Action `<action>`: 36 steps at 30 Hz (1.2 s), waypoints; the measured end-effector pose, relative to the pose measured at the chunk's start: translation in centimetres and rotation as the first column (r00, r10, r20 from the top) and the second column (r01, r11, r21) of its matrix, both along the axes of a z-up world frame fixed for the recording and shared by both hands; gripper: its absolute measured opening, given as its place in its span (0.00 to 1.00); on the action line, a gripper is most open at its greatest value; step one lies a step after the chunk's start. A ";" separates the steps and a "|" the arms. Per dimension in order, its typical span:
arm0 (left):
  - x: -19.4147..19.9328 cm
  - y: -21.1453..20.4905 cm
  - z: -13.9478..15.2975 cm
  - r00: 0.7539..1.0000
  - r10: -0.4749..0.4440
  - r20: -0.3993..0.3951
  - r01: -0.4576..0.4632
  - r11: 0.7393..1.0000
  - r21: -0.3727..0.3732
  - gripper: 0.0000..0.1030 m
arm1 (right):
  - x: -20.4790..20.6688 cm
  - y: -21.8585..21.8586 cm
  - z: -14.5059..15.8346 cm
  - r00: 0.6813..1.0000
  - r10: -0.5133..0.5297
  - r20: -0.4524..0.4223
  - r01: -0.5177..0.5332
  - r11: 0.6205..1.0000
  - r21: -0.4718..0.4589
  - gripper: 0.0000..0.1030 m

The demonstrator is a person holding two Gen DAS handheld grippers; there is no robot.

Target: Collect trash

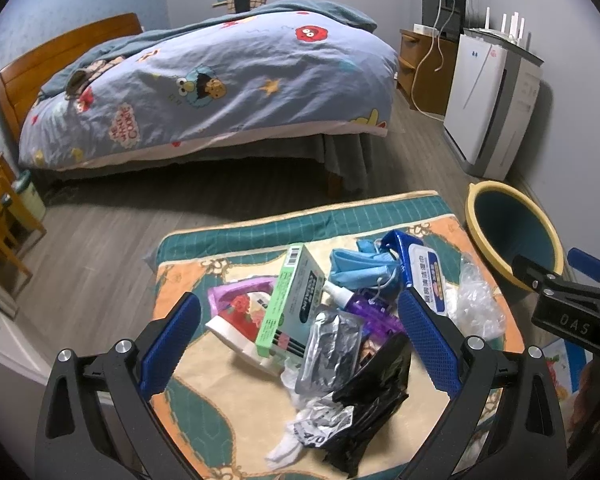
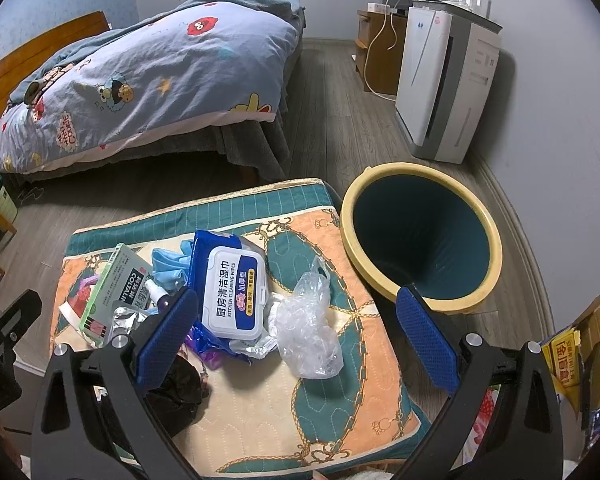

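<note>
On the cushion (image 2: 260, 420) beside the bin (image 2: 420, 236) lies the trash: a wipes pack (image 2: 234, 292), a green box (image 1: 290, 300), a clear bag (image 2: 306, 332), a foil pouch (image 1: 332, 350). The bag looks light, soft and slippery, so its bunched middle seems the best place to pinch. Both the left gripper (image 1: 300, 344) and the right gripper (image 2: 296, 340) are wide apart, empty, touching nothing.

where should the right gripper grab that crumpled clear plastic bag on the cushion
Take the clear plastic bag across its bunched middle, coming down from above. It lies loose and crumpled on the quilted cushion, with open cushion on its right side, nearer the bin. The right gripper is open with the bag between the jaws. Pinching the bulk avoids snagging the kitchen wipes pack touching its left edge.
</note>
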State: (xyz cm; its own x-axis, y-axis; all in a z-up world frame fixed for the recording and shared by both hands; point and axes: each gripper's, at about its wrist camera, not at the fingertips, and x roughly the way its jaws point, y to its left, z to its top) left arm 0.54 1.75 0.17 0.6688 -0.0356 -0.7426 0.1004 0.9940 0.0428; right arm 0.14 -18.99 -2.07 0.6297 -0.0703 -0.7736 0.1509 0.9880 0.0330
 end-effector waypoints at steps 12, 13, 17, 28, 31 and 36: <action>0.0 0.0 0.0 1.000 0.000 -0.002 0.000 1.000 0.001 0.95 | 0.0 0.0 0.0 1.000 0.000 -0.001 0.000 1.000 -0.001 0.95; 0.0 0.0 0.0 1.000 0.000 -0.002 0.000 1.000 0.001 0.95 | 0.0 0.0 -0.1 1.000 -0.001 -0.001 0.001 1.000 0.000 0.95; 0.0 0.1 0.0 1.000 0.000 -0.004 0.000 1.000 0.000 0.95 | 0.0 0.0 0.0 1.000 0.000 -0.001 0.000 1.000 0.000 0.95; 0.1 -0.1 0.0 1.000 0.000 -0.005 0.000 1.000 0.002 0.95 | 0.0 0.0 -0.1 1.000 0.000 -0.005 0.000 1.000 0.001 0.95; 0.1 -0.1 0.1 1.000 0.000 -0.005 0.000 1.000 0.003 0.95 | -0.1 0.2 -0.4 1.000 -0.001 -0.007 0.001 1.000 0.002 0.95; 0.1 -0.1 0.1 1.000 0.000 -0.005 0.000 1.000 0.001 0.95 | 0.0 0.1 -0.3 1.000 0.000 -0.008 0.000 1.000 0.002 0.95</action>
